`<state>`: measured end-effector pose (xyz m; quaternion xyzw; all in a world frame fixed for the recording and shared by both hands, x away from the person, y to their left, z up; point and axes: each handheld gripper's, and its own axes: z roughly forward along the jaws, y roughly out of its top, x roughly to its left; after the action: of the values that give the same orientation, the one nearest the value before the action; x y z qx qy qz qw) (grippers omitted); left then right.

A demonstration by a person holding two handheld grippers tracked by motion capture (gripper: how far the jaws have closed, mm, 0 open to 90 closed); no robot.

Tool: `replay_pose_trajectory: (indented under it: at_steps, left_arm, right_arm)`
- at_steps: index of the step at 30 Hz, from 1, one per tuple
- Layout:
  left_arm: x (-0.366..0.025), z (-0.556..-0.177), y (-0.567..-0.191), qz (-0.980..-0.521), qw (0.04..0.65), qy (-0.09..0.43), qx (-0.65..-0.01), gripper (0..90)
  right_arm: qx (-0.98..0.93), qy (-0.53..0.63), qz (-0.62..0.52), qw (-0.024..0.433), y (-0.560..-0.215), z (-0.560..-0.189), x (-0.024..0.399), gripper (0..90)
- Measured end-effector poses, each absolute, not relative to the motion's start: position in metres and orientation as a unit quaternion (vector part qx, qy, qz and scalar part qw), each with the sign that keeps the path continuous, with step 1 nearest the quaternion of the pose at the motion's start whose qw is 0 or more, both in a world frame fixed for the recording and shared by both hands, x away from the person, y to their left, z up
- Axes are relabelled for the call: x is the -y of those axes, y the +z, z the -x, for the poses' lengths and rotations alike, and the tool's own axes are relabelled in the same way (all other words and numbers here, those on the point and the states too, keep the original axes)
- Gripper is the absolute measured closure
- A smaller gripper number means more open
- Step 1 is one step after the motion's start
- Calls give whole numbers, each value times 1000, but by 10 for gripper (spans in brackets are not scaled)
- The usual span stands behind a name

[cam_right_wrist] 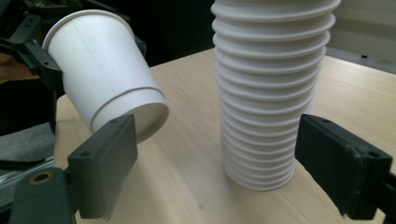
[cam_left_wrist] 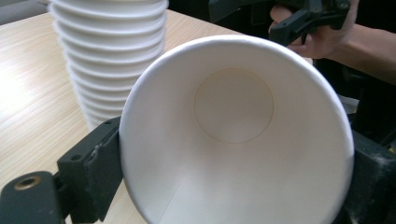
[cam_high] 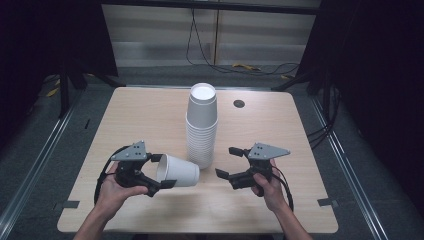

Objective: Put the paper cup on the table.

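From the high view we see the left gripper [cam_high: 161, 171] pinching a single paper cup [cam_high: 178, 171] near its rim, the cup lying on its side just above the table [cam_high: 140, 115] with its base pointing toward the tall stack of cups [cam_high: 202, 125]. The stack stands at the middle of the table, just beside the held cup's base. The right gripper [cam_high: 227, 162] sits on the other side of the stack, its jaws spread with nothing between them. A small dark round hole [cam_high: 239, 103] marks the tabletop behind the stack, and cables [cam_high: 240, 66] trail across the floor beyond.

In the left gripper view we look straight into the cup's [cam_left_wrist: 236, 135] open mouth; its rim is pressed between the black jaws at either side. The cup blocks most of what lies ahead. The stack [cam_left_wrist: 109, 60] rises to the left, its top cut off. The person's other hand [cam_left_wrist: 322, 32] shows at the upper right.

In the right gripper view the stack [cam_right_wrist: 273, 88] stands between the wide-open jaws, untouched, its top cut off. The tilted cup [cam_right_wrist: 105, 79] hangs at the left; one jaw hides part of its base.
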<state>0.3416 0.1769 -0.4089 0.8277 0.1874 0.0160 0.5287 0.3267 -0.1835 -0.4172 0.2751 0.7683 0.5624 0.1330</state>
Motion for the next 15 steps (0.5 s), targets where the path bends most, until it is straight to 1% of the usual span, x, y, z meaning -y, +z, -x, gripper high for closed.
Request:
replay_pose_trajectory:
  at_steps: [6, 11, 15]
  left_arm:
    - [-192, -345, -408, -825, 522, 32, -215, 97]
    - [-194, -349, -411, -829, 513, 38, -218, 94]
    - [-196, -352, -410, -835, 497, 43, -230, 95]
  right_arm:
    - [-761, 563, -285, 151, -420, -324, 182, 134]
    - [-762, 549, -304, 159, -428, -321, 185, 134]
    - [-756, 546, -314, 181, -433, -318, 189, 136]
